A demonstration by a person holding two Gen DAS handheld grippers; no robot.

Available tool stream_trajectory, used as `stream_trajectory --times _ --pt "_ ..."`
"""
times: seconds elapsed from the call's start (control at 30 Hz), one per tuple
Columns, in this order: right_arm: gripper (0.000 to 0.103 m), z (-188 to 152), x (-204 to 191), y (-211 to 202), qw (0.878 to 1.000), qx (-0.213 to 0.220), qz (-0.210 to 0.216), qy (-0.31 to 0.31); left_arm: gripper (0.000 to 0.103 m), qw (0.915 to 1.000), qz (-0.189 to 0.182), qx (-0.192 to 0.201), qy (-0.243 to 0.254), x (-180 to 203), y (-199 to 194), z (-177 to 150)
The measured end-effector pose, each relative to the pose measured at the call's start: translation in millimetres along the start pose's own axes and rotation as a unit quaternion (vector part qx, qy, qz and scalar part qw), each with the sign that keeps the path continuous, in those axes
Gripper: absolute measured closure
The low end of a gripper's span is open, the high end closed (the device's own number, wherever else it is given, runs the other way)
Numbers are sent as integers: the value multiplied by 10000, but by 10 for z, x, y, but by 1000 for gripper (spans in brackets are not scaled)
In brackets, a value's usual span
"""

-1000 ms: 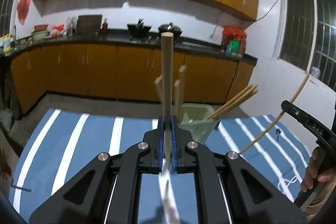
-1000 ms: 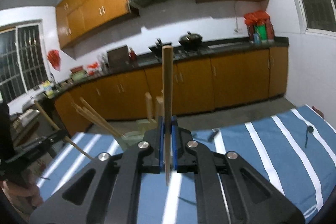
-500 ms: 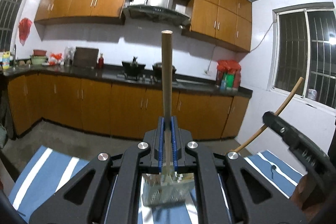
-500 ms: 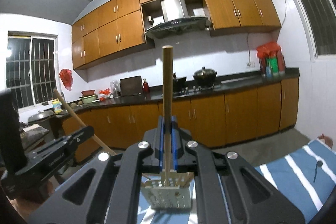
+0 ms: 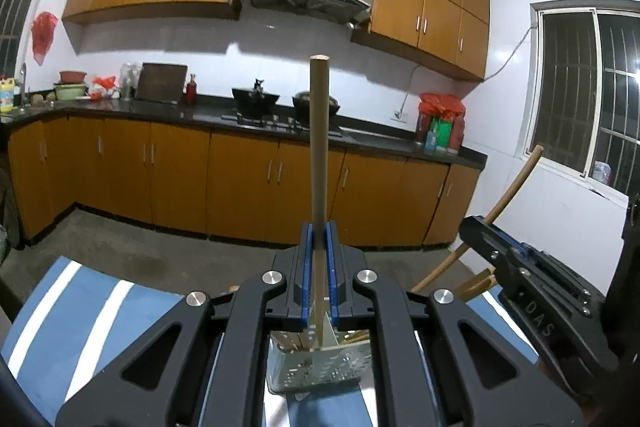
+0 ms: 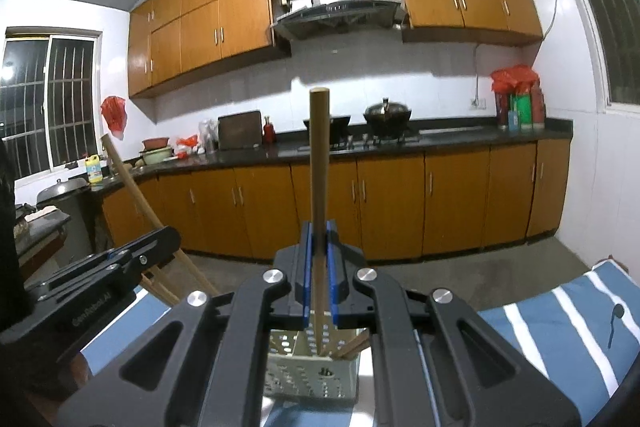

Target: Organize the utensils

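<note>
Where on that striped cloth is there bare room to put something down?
The striped cloth is bare left of the left gripper; in the right wrist view it is bare right of the right gripper, apart from a small dark object. The middle is crowded: the utensil holder, sticks, both grippers.

Both grippers now hang right above the utensil holder (image 5: 320, 367), not behind it; each stick's lower end points into it.
</note>
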State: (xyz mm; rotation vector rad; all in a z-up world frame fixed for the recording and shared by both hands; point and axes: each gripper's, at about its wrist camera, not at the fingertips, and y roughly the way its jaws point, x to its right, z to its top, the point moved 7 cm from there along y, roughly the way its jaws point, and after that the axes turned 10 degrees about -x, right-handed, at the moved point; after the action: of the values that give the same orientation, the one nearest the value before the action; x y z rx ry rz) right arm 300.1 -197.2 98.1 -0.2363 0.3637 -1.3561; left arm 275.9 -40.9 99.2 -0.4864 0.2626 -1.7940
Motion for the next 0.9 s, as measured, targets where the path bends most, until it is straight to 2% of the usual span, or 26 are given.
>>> stream_trajectory --times 0.1,0.17,0.27,0.37,0.5,0.57,0.63,0.67,0.73,0.77,0.9 --pt "90 -24 3 -24 10000 -6 10 10 87 10000 -43 10 15 1 -31 20" --pt "85 -16 12 -64 10000 37 -5 8 64 10000 -21 83 -15 -24 -85 41" --pt "82 2 35 -161 9999 111 -18 38 62 9998 -47 159 -90 -59 -165 70" --pt "75 15 71 -295 9998 193 -32 89 60 9996 -70 211 -187 -83 -247 98" --pt "58 -3 112 -492 9995 301 -79 89 49 9992 -52 326 -245 -130 -406 124" --pt "48 -53 120 -634 9993 360 -116 63 37 9990 8 380 -243 -156 -500 119" --pt "29 -117 120 -776 9989 446 -170 30 29 9988 142 435 -197 -188 -631 68" --pt "24 -160 116 -858 9985 502 -207 11 23 9986 212 468 -155 -201 -698 29" --pt "4 -259 105 -1013 9976 616 -306 -15 13 9981 338 510 -94 -218 -797 -38" --pt "4 -309 108 -1082 9971 672 -368 -30 8 9978 398 535 -49 -228 -861 -88" --pt "4 -583 53 -1302 9929 749 -852 -356 2 9959 670 579 207 -232 -1053 -308"
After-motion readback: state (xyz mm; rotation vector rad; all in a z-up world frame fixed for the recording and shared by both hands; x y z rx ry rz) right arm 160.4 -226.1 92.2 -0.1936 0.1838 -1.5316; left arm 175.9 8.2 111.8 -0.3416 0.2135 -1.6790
